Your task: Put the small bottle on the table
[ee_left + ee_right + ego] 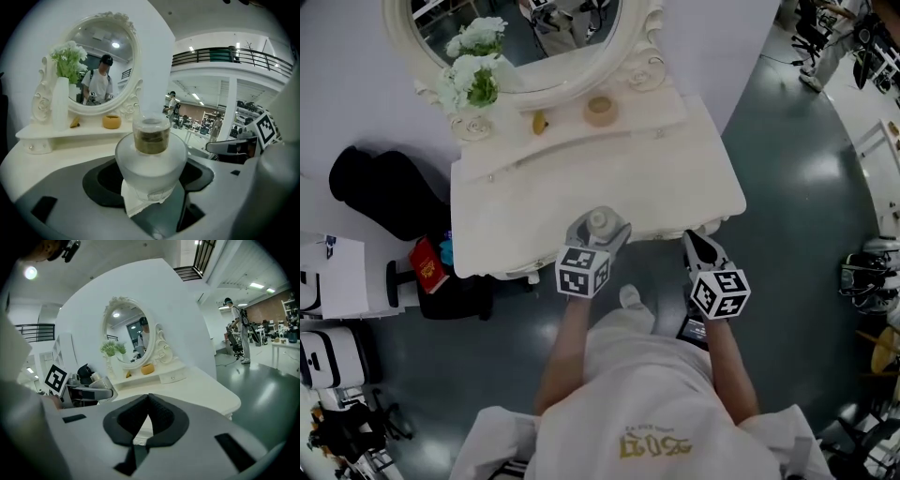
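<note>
Seen from the head view, we stand before a cream dressing table (581, 178) whose raised back shelf carries an oval mirror (525, 37), a white vase (472, 124) of pale flowers (474, 56), a small round tan pot (600, 111) and a small yellow object (540, 122). The left gripper (598, 234) reaches to the table's front edge, and the small bottle (598, 220) sits between its jaws. In the left gripper view, the left gripper (150, 177) holds its jaws wide and clamped on the small bottle (151, 157), which stands upright with a frosted rounded body and a clear cap over an amber neck; a white paper label (140, 201) shows at its lower side. We cannot tell from any view whether the bottle's base touches the tabletop. The right gripper (699, 244) hangs just beside the table's front right corner, over the dark floor (806, 187), apart from the left one. In the right gripper view, the right gripper (149, 414) has its dark pads (161, 416) pressed together with nothing between them; the left gripper (86, 391) with the small bottle (97, 379) appears at the left, near the table (197, 390). On the floor left of the table lie a black bag (375, 187) and a red book (427, 265).
</note>
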`<state>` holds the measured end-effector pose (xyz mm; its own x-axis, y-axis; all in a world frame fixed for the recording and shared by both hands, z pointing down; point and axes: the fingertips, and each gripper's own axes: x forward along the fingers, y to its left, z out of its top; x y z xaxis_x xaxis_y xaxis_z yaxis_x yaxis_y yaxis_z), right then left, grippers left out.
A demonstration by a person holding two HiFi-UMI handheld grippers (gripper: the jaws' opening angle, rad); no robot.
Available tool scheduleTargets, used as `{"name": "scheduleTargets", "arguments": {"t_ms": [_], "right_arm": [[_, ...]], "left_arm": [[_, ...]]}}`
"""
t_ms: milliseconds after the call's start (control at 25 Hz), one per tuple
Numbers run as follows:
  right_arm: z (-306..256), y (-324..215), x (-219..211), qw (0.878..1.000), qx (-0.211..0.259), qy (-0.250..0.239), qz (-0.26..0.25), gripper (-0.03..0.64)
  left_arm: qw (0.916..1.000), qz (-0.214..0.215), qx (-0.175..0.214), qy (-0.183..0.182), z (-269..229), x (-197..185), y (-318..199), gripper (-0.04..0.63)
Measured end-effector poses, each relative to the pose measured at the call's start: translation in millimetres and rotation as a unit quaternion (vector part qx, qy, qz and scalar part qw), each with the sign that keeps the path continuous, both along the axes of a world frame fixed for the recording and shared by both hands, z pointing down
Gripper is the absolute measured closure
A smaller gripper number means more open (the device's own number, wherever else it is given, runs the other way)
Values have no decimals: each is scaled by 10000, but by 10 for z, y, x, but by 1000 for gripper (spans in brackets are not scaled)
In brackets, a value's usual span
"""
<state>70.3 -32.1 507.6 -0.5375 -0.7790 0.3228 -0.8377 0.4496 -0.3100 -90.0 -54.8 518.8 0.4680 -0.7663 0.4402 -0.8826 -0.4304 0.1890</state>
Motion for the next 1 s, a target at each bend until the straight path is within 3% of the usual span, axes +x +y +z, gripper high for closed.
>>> {"name": "scheduleTargets", "arguments": {"t_ms": [400,680,1000], "right_arm": [[-73,-786,-31,9991,60,-17,425,604],[-176,-959,6,9981,115,68,607,604],[-95,-1146,-89,9988,43,147,455,604]], "left_arm": [[9991,415,-77,-57,109,-24,-789,249],[9984,544,-133,-11,138,9,-931,249],[9990,425,-109,13,107,-84,-1074,249]]}}
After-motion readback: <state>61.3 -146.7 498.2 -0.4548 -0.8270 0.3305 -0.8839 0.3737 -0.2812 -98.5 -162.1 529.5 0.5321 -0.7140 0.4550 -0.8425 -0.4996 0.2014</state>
